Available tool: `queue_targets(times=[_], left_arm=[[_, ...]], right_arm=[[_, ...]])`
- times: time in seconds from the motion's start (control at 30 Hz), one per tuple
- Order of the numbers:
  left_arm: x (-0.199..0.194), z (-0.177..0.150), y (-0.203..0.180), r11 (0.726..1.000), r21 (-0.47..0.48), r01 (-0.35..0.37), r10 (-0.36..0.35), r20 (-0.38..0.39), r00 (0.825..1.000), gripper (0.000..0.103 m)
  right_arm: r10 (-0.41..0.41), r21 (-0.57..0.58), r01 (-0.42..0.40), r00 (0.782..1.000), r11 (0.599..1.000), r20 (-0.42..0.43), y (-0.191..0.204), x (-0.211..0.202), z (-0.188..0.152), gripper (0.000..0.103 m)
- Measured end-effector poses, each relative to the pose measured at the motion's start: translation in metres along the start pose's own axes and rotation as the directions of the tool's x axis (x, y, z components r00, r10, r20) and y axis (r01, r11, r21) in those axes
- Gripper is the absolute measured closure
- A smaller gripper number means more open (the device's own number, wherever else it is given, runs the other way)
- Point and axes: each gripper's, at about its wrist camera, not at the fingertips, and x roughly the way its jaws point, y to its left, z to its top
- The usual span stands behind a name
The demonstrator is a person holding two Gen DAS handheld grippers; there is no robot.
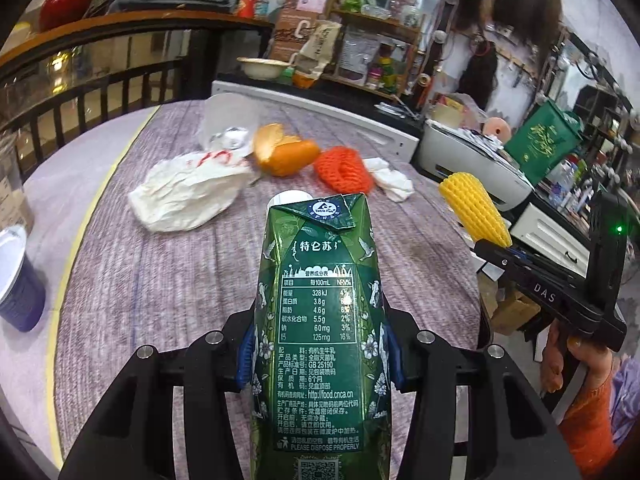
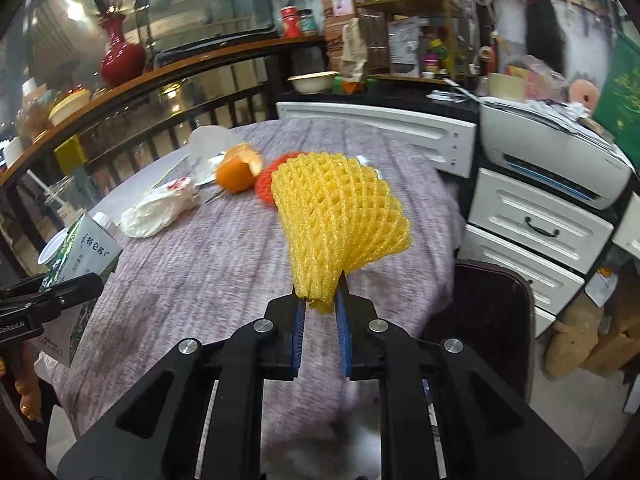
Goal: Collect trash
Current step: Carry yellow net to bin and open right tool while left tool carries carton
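My left gripper (image 1: 318, 360) is shut on a green milk carton (image 1: 320, 320), which stands upright between the blue pads above the table; the same carton (image 2: 86, 246) shows at the left edge of the right wrist view. My right gripper (image 2: 321, 306) is shut on the pinched end of a yellow foam fruit net (image 2: 340, 216), held up over the table's right side. From the left wrist view that net (image 1: 474, 210) sticks up from the right gripper (image 1: 506, 250), with a person's hand (image 1: 560, 356) on its handle.
On the grey-purple tablecloth (image 1: 160, 300) lie a crumpled white bag (image 1: 188, 192), orange peel (image 1: 280, 152), an orange foam net (image 1: 344, 170), a white tissue (image 1: 394, 180) and clear plastic (image 1: 228, 128). A dark bin (image 2: 486, 312) stands right of the table; white drawers (image 2: 536, 232) and a printer (image 2: 556, 160) are beyond.
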Motion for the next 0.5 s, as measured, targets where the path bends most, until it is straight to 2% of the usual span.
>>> queue_targets(times=[0.23, 0.5], left_arm=[[0.018, 0.008, -0.045, 0.996, 0.048, 0.081, -0.080, -0.006, 0.997, 0.054], [0.044, 0.015, -0.096, 0.981, 0.113, 0.155, -0.152, -0.029, 0.988, 0.054]], right_arm=[[-0.100, 0.104, 0.099, 0.995, 0.990, 0.002, -0.059, -0.013, -0.022, 0.088], [-0.205, 0.222, 0.217, 0.976, 0.951, -0.072, -0.128, 0.000, -0.053, 0.088]])
